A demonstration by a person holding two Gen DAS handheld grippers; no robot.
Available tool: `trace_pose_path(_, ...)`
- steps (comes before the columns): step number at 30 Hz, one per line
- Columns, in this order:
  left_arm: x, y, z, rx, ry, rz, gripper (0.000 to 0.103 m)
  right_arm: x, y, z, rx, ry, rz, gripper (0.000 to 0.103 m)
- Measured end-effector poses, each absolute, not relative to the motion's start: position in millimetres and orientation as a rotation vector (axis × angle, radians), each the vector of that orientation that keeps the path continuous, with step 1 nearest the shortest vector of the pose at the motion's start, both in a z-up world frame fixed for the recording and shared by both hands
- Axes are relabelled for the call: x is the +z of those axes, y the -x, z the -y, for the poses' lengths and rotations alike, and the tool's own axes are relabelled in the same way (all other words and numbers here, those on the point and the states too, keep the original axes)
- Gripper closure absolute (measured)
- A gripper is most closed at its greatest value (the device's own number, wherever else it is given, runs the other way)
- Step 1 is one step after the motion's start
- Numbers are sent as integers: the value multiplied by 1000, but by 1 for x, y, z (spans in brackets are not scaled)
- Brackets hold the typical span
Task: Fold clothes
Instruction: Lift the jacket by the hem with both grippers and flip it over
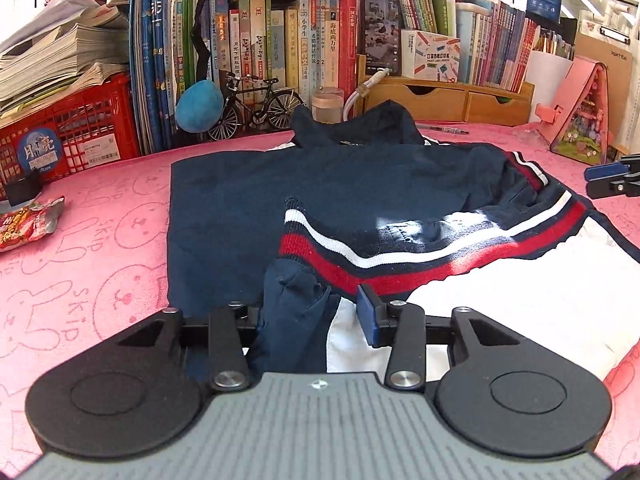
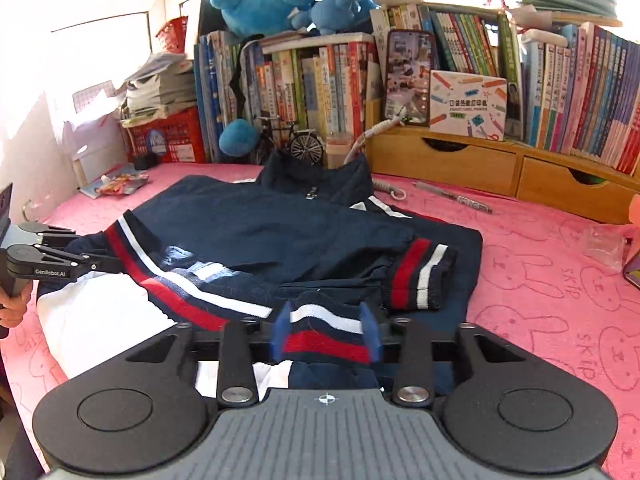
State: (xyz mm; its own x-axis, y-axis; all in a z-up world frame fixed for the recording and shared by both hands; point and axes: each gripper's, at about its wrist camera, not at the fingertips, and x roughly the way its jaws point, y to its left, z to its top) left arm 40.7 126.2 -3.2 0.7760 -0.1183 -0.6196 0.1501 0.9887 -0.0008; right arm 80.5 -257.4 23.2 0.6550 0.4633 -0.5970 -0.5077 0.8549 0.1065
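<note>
A navy jacket (image 1: 240, 208) with red and white striped ribbing and a white panel (image 1: 500, 312) lies partly folded on the pink bunny-print cloth (image 1: 80, 280). My left gripper (image 1: 306, 314) is open at the jacket's near edge. A bunched navy fold lies between its jaws, hiding the left pad, and the blue right pad (image 1: 370, 316) stands free. My right gripper (image 2: 326, 328) is open, with the striped hem (image 2: 324, 340) lying loose between its blue pads. A striped cuff (image 2: 420, 276) rests just beyond it. In the right wrist view the left gripper (image 2: 60, 260) shows at the left edge.
Books (image 1: 280, 48), a model bicycle (image 1: 256, 108), a blue plush (image 1: 199, 106) and a wooden drawer unit (image 2: 480, 164) line the back. A red crate (image 1: 80, 128) with paper stacks stands at the left, a snack wrapper (image 1: 28, 224) beside it. A pen (image 2: 456, 196) lies behind the jacket.
</note>
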Motion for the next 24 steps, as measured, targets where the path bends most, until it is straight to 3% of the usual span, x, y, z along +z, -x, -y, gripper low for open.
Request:
trace_pose_path(4, -5, -55, -141, -169, 80, -687, 24, 8, -92, 264, 588, -18, -767, 12)
trace_pose_path(6, -13, -62, -141, -192, 135, -728, 26, -8, -94, 253, 601, 6, -827, 16)
trace_pose_path(7, -17, -61, -139, -186, 137, -729, 30, -13, -92, 247, 594, 16, -832, 25)
trace_pose_path(8, -17, -54, -134, -172, 112, -700, 55, -18, -88, 241, 584, 27, -823, 43)
trace_pose_path(9, -15, -48, -130, -170, 94, -686, 70, -16, -81, 238, 582, 38, -797, 69)
trace_pose_path(10, -11, -41, -127, -169, 80, -668, 78, -9, -73, 236, 587, 49, -756, 79)
trace_pose_path(11, -3, -35, -126, -172, 75, -643, 86, -2, -65, 235, 591, 60, -715, 84)
trace_pose_path(12, 5, -29, -126, -174, 76, -616, 87, 6, -58, 233, 598, 81, -665, 88)
trace_pose_path(18, 68, -48, -123, -132, 7, -387, 87, 74, -48, 214, 560, 261, -330, 88)
trace_pose_path(24, 77, -142, -110, -20, -151, -299, 84, 93, -153, 185, 438, 208, -236, 87)
